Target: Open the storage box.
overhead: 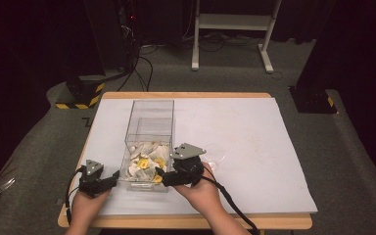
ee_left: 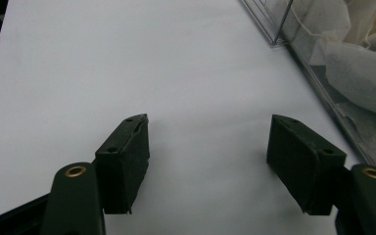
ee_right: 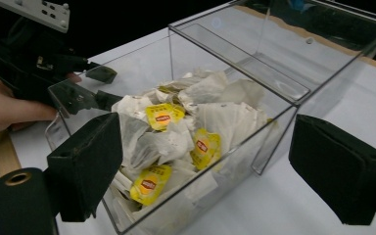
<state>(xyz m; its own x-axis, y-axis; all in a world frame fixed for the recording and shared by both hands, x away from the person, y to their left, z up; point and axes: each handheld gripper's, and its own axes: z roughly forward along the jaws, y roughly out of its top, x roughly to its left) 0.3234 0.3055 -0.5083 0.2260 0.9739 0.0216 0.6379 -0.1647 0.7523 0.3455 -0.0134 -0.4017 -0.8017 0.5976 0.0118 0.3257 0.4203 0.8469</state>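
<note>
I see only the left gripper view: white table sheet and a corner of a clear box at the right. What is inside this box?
Observer: Tea bags, white with yellow tags, piled in the near end of the clear box.
Operator: Where is the right gripper?
Observer: In the high view the right gripper is at the box's near right corner, jaws open.
Operator: Is the box divided?
Observer: Yes, the right gripper view shows a clear partition across it; the far part looks empty.
Operator: And my left gripper?
Observer: The left gripper sits open at the box's near left corner, holding nothing.
</note>
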